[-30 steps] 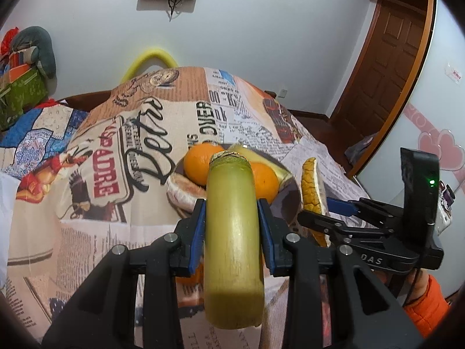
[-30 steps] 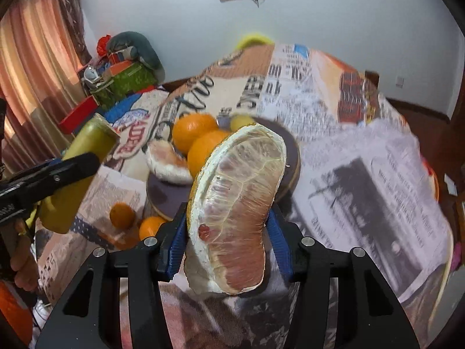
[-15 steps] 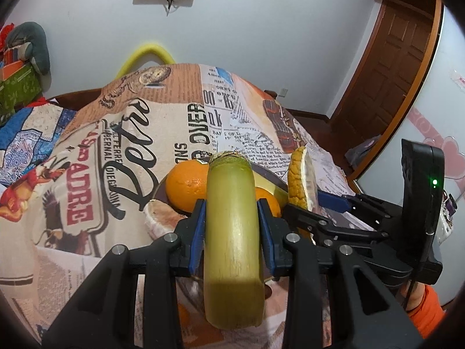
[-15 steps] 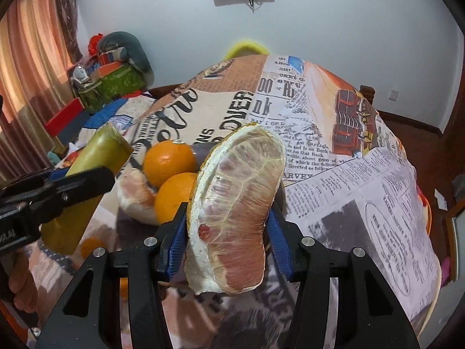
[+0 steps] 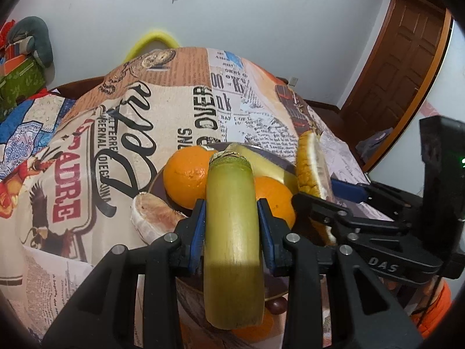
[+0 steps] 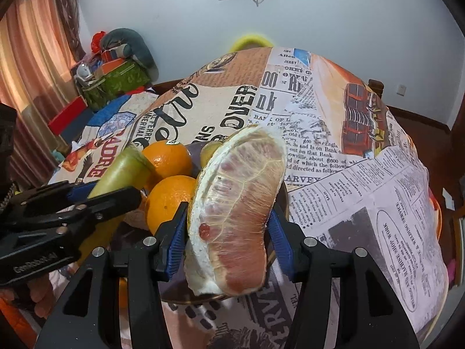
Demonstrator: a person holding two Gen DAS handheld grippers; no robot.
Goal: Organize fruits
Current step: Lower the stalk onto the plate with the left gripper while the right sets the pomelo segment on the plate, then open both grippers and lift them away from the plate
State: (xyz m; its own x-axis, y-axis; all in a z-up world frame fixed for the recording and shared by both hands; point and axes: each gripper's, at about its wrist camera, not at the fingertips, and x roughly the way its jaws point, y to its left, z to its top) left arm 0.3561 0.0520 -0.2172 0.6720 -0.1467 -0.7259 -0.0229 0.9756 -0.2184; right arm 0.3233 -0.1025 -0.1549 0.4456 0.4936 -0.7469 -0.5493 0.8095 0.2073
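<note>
My left gripper (image 5: 231,226) is shut on a yellow-green cane-like stalk piece (image 5: 232,241), held above the near edge of a dark plate (image 5: 271,160). The plate holds two oranges (image 5: 186,174), a pomelo wedge (image 5: 154,218) and another green stalk piece (image 5: 261,165). My right gripper (image 6: 229,241) is shut on a peeled pink pomelo wedge (image 6: 235,218), held above the plate's right side. In the left wrist view the right gripper (image 5: 343,200) and its wedge (image 5: 312,174) are just right of the stalk piece. In the right wrist view the left gripper (image 6: 96,195) is at the left.
The table wears a newspaper-print cloth (image 5: 130,122). Small oranges (image 5: 255,325) lie on the cloth under the near plate edge. A yellow chair back (image 5: 151,43) is behind the table, a wooden door (image 5: 407,58) at right, and piled bags (image 6: 116,75) at left.
Both grippers have moved forward over the plate, each holding its fruit; the plate and oranges now sit closer beneath the fingers.
</note>
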